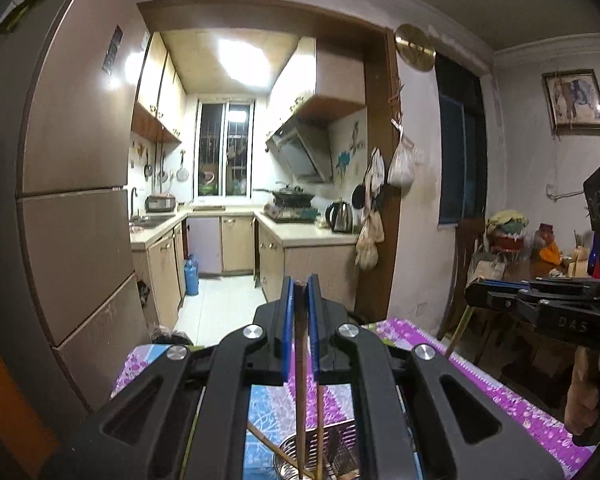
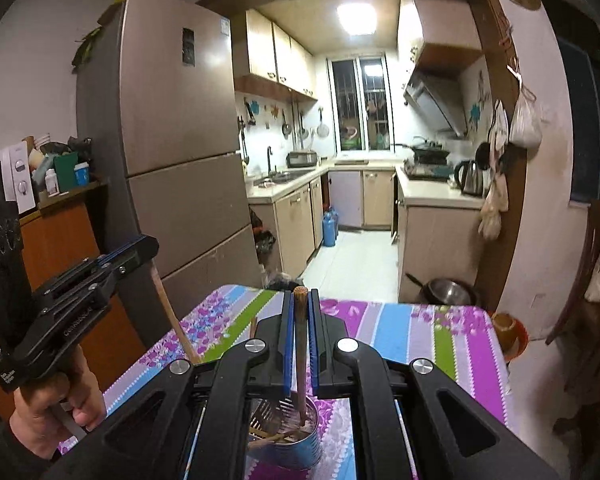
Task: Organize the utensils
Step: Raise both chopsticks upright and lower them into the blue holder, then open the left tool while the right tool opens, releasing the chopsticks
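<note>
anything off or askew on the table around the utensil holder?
Nothing spilled or damaged. The metal holder stands upright on the floral tablecloth, with a few sticks lying slanted inside rather than upright. Each claw, left and right, is shut on one chopstick, held above it.

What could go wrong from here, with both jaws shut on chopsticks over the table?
1. The left gripper pinches its chopstick near the top end only; it may pivot and miss the wire utensil basket.
2. The right gripper holds a thick chopstick above a light metal can; a slanted push could tip it.
3. Both grippers are close together; they could collide.
</note>
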Demonstrator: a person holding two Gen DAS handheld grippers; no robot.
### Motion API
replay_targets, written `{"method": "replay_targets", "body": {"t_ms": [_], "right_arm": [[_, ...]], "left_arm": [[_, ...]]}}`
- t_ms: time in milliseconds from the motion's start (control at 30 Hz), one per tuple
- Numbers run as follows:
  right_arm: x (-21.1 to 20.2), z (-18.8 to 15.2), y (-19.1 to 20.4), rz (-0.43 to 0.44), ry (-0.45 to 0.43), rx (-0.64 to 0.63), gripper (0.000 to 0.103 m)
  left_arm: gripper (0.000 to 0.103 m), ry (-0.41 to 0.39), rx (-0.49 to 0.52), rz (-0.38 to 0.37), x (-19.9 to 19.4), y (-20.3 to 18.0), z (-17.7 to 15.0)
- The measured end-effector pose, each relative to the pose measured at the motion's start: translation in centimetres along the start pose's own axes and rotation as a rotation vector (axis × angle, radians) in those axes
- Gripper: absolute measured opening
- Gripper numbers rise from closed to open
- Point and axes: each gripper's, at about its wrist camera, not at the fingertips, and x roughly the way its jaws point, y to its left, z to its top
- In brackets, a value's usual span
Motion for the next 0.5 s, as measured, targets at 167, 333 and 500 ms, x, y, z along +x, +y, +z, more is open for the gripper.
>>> {"method": "replay_targets", "body": {"t_ms": [167,333,500], "right_arm": [[1.4,-0.9,0.2,0.004,0.037,0.003,0.008],[1.7,-1.2,-0.5,0.007,0.045,0.022,0.009],[0.0,-0.8,-0.7,0.004,0.004,0.027,0.017]], "left_arm": [[0.006,0.04,-0.015,0.003,1.2,0.7,-0.8],[0.051,0.063,-0.018,0.011,2.0,1.0,-1.1],[0.053,0.042,-0.018,0.037,0.4,1.6,-0.7]]}}
